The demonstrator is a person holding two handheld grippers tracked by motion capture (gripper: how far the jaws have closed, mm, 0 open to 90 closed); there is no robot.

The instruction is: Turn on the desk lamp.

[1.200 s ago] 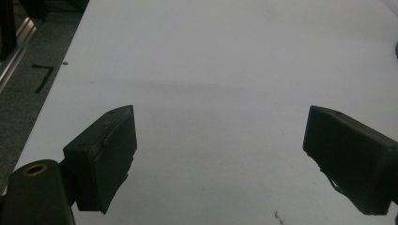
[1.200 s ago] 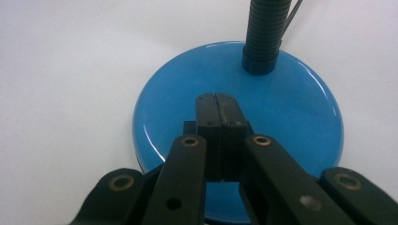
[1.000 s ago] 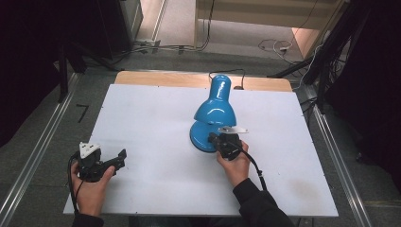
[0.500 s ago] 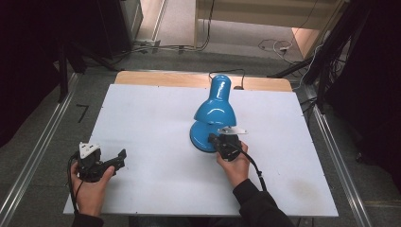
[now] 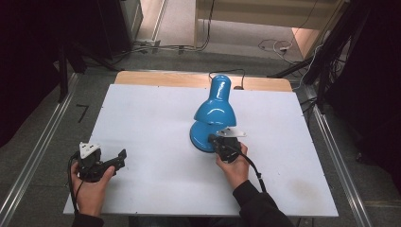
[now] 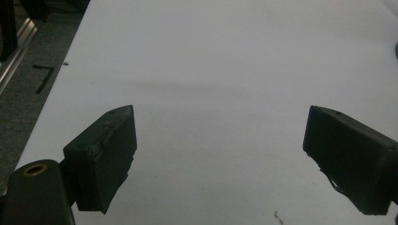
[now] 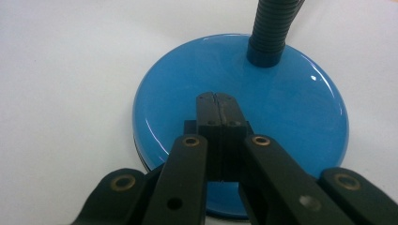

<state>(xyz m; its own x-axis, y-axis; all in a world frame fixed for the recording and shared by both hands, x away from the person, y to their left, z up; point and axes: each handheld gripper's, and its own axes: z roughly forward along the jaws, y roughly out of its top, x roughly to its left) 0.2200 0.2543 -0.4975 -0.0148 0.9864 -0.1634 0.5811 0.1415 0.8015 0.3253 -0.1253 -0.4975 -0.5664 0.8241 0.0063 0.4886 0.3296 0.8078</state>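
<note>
Barely shifted since a second ago: right gripper (image 5: 222, 142) as before over the near edge of the lamp base (image 5: 202, 137), left gripper (image 5: 101, 163) in the same spot near the front left corner of the table (image 5: 156, 113).

Seen along the right gripper (image 7: 217, 105): jaws pressed flat together, nothing between them, tips lying over the glossy blue lamp base (image 7: 291, 108), near its front rim. Cannot tell whether touching the surface or just above it. Beyond the tips, a dark ribbed flexible neck (image 7: 274, 28) rising from the far side of the disc.

From the high view: blue lamp shade (image 5: 215, 111) tilted over the base, its narrow top pointing toward the far edge of the white table. Right hand (image 5: 234, 163) behind the gripper, black cable (image 5: 253, 168) trailing toward the dark sleeve.

Left gripper (image 6: 220, 150) with jaws spread wide, bare white tabletop (image 6: 211, 70) between them. Held in the left hand (image 5: 90, 189), well apart from the lamp.
</note>
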